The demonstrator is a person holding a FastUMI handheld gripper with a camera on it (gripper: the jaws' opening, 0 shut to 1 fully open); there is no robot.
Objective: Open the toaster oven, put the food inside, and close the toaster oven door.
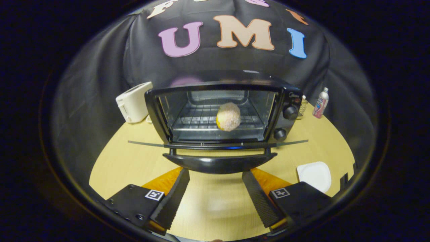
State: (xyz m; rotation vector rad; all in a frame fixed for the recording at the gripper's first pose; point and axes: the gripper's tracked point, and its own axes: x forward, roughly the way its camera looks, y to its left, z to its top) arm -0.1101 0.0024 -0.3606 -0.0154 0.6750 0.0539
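The tongs (215, 174) stand wide apart and hold nothing, their 2 ribbed black fingers (171, 198) angled inward over the pale wooden bench (215, 205). Bare benchtop shows between them. Each finger sits on an orange mount with a small square marker on the black block behind it.

Just ahead of the fingertips lies the toaster oven door (218, 148) – dropped fully open, flat and level, its black handle (220, 163) the nearest part, curving across just beyond the tips but not touching them. Off to the right of the right finger, near the bench edge, rests a white square plate (314, 175) with nothing on it.

Beyond the door the black toaster oven (223, 109) faces the tongs with its cavity open. The food (228, 116) – a round, pale, crumb-coated ball with a yellowish patch on its lower left – sits inside on the wire rack (198, 119), a little right of centre. 2 black knobs (290, 112) are stacked on the oven's right panel.

Further back, a white toaster (134, 102) stands to the left of the oven, close beside it. To the right, well apart, stands a small bottle (320, 103) with a pink label against the dark cloth wall.
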